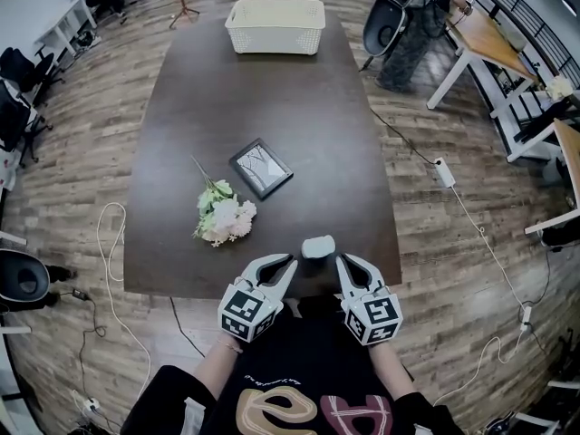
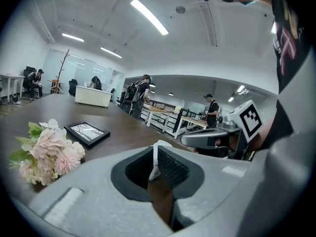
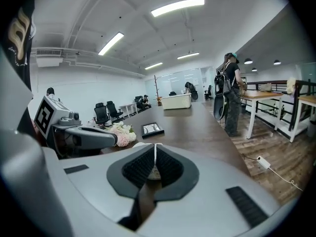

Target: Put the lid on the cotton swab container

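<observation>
A small round white cotton swab container [image 1: 317, 246] stands near the front edge of the dark table [image 1: 263, 98], in the head view. I see no separate lid. My left gripper [image 1: 286, 263] sits just left of it and my right gripper [image 1: 343, 261] just right of it, both tips pointing toward it without touching. In the left gripper view the left gripper [image 2: 155, 154] has its jaws pressed together with nothing gripped. The right gripper [image 3: 155, 154] is likewise shut and empty in its own view, with a pale patch of the container showing behind its tips.
A bunch of pink and white flowers [image 1: 222, 216] lies left of the container, and a black picture frame [image 1: 261, 168] lies behind it. A white basket [image 1: 275, 25] stands at the far end. Cables and office chairs are on the floor around the table.
</observation>
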`<state>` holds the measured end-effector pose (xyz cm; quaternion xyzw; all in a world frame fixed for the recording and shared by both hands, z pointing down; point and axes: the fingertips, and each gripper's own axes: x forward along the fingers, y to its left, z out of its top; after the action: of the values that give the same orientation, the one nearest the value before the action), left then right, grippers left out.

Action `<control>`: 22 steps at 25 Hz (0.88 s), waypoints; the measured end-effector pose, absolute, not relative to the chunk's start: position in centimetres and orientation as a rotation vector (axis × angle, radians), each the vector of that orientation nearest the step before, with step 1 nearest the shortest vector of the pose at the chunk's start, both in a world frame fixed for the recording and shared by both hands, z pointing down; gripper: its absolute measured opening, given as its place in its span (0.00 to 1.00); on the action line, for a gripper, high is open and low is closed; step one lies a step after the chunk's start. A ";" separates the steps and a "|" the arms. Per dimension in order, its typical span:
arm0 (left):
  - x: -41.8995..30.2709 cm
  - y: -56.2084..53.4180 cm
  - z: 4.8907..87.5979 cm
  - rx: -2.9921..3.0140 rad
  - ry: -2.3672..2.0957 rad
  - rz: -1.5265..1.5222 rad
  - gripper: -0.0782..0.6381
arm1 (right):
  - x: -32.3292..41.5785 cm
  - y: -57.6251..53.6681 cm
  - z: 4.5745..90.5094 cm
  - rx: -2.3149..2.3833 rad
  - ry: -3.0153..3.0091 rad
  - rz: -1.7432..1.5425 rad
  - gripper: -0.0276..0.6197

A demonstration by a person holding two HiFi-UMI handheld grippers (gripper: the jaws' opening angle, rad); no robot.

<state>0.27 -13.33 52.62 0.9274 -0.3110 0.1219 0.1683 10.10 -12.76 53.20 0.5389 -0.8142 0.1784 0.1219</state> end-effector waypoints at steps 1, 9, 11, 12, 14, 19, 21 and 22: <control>0.2 -13.4 52.6 2.633 -0.896 0.342 0.15 | 10.1 -12.6 53.2 1.574 -2.374 0.515 0.07; -1.1 -13.8 52.5 2.552 -0.994 0.256 0.12 | 10.3 -11.8 53.6 1.581 -2.373 0.525 0.06; -1.3 -13.8 52.5 2.545 -1.002 0.245 0.12 | 10.3 -11.7 53.6 1.591 -2.370 0.524 0.06; -1.4 -13.8 52.5 2.542 -1.004 0.241 0.12 | 10.3 -11.7 53.6 1.594 -2.370 0.523 0.06; -1.5 -13.8 52.6 2.539 -1.006 0.238 0.12 | 10.2 -11.7 53.7 1.596 -2.368 0.522 0.06; -1.1 -13.6 52.6 2.556 -0.994 0.254 0.12 | 10.5 -11.6 53.7 1.606 -2.355 0.529 0.05; -0.9 -13.5 52.6 2.566 -0.989 0.265 0.12 | 10.7 -11.6 53.8 1.615 -2.349 0.534 0.05; -0.9 -13.5 52.7 2.568 -0.988 0.271 0.12 | 10.8 -11.6 53.8 1.620 -2.346 0.537 0.05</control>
<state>-0.87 -13.49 52.66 0.9125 -0.3509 0.0963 0.1871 10.80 -11.61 53.84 0.5543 -0.8028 0.1838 0.1202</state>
